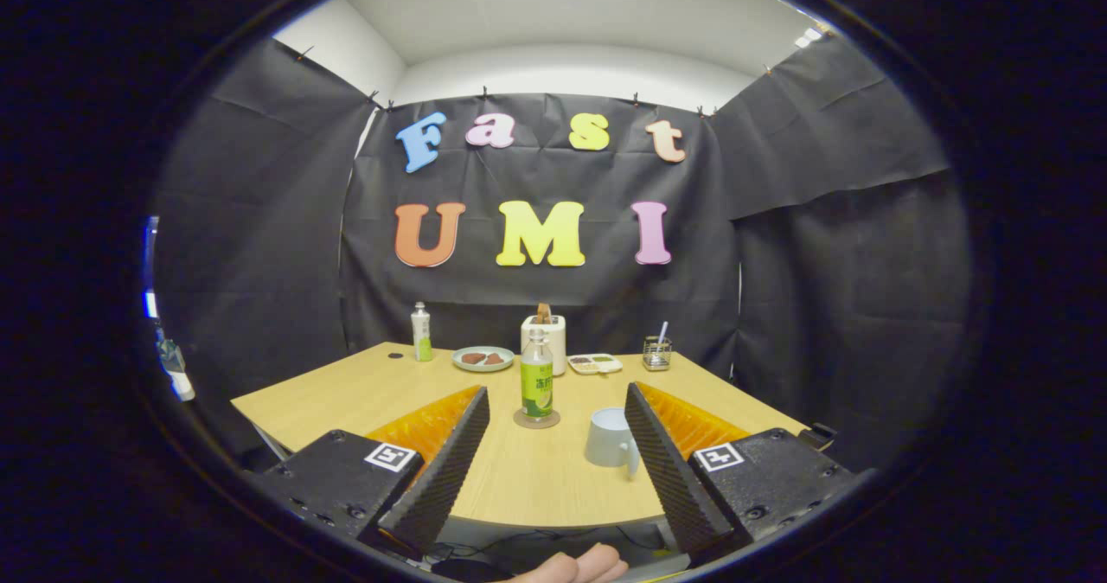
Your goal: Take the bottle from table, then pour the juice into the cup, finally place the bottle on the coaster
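The claw (553, 453) is spread wide and holds nothing, its two fingers hovering above the near edge of the desk (346, 384). Just ahead and between the fingers stands the bottle (537, 383), upright on a round coaster (536, 419). Right of it, close to the right finger, sits the cup (609, 437), upright with its handle toward the near side. The bottle is clear with a green label and no visible cap; whether juice remains inside is hard to tell. Since the bottle already rests on the coaster and the claw is free, the task looks either finished or not yet begun. Farther back are a second bottle (421, 331), a plate (483, 358), a white box (545, 336), a small tray (595, 363) and a wire holder (657, 352).
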`<state>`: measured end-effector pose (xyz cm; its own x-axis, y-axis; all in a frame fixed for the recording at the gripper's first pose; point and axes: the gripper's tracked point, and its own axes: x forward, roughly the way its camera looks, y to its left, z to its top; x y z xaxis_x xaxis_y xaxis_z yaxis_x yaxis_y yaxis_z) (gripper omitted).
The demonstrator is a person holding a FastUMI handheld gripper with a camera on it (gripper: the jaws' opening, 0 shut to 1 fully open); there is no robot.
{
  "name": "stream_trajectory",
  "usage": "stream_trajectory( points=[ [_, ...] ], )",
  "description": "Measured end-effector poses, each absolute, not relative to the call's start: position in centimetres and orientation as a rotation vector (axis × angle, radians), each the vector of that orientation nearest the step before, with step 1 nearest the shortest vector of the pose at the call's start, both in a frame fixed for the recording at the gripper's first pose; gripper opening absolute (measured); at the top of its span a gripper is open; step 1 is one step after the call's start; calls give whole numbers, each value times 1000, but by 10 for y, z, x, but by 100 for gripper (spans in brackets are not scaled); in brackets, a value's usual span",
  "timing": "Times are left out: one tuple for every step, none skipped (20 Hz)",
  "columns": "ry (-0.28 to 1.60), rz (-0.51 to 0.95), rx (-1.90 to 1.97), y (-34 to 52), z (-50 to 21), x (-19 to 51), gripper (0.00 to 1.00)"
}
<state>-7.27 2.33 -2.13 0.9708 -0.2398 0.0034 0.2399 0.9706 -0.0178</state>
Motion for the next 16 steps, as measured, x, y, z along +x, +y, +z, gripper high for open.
stream_trajectory(
  points=[
    [-5,-261,-14,20,-21,-76,100],
    [-4,-274,-10,18,-23,-80,100],
    [1,-281,-8,17,-24,-82,100],
    [2,-286,-2,16,-24,-85,100],
    [4,-281,-2,17,-25,-85,100],
    [12,-273,2,19,-27,-85,100],
    [22,-274,6,18,-30,-84,100],
    [24,-270,3,20,-30,-84,100],
    [28,-265,-10,22,-30,-83,100],
    [42,-258,-28,27,-32,-79,100],
    [55,-249,-46,31,-34,-78,100],
    [58,-236,-56,37,-32,-77,100],
    [56,-224,-64,43,-29,-76,100],
    [52,-217,-74,48,-27,-75,100],
    [49,-218,-86,49,-25,-76,100],
    [48,-220,-92,50,-25,-76,100]
  ],
)
